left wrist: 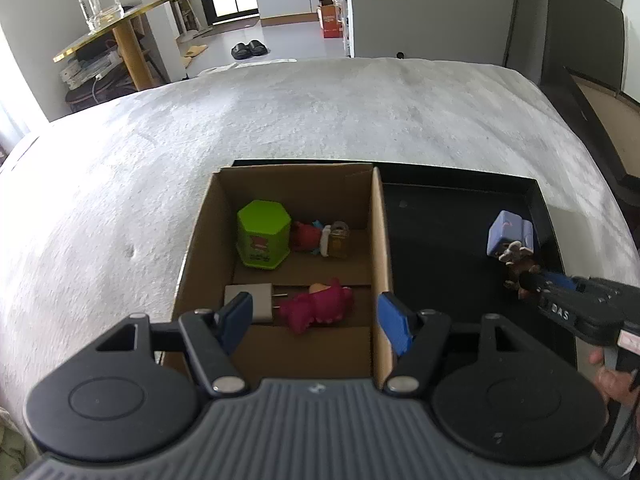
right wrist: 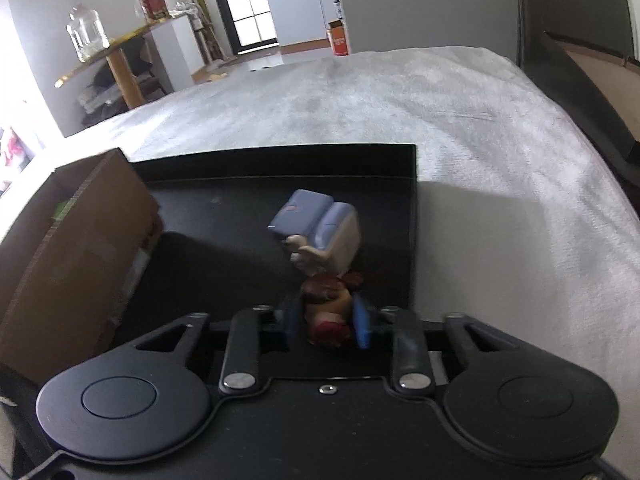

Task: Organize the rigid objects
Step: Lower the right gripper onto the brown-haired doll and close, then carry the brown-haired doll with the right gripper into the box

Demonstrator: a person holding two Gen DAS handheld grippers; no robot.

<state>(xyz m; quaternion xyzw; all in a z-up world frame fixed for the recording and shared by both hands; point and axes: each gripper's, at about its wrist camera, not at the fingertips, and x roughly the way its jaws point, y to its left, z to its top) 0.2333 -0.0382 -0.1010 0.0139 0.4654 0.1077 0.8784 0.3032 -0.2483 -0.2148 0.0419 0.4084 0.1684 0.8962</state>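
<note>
A cardboard box stands on the grey bed and holds a green hexagonal tin, a small figure with a padlock, a white charger plug and a pink toy. My left gripper is open and empty above the box's near end. A black tray lies right of the box. My right gripper is shut on a brown reindeer figurine over the tray; the figurine also shows in the left wrist view. A lilac box-shaped toy lies just beyond it.
The box's brown side wall stands left of the right gripper. The grey bedspread spreads around box and tray. A gold side table with a glass jar stands beyond the bed at the left. A dark headboard is at the right.
</note>
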